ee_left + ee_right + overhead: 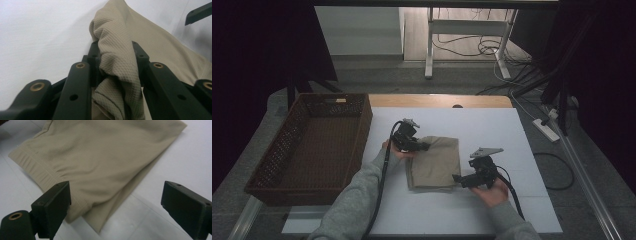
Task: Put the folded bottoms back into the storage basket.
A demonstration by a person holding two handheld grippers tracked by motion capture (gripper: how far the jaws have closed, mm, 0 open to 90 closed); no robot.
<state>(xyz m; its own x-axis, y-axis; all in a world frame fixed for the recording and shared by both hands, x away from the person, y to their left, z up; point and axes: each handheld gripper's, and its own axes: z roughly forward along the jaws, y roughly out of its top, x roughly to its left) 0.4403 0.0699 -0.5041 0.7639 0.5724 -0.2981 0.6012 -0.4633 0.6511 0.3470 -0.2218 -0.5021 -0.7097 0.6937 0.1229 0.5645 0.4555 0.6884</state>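
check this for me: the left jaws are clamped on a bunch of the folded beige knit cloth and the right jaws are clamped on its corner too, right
Not quite. The left gripper is indeed clamped on a bunch of the folded beige knit cloth. But the right gripper stands open, its jaws wide apart around the cloth's corner without pressing on it, as the right gripper view shows.

My high cam sits above my side of the table [462,120], looking fwd and down; it takes in the whole top, the basket [312,145] at left and floor beyond. Left cam rides the left tongs [115,62], looking along them at very close range, beige cloth [120,50] right against the lens, white table behind. Right cam rides the right tongs [115,202], angled down, near the cloth's [100,157] corner. All three share that cloth [434,162]; high cam also shows both tongs, left [424,146] and right [456,178].
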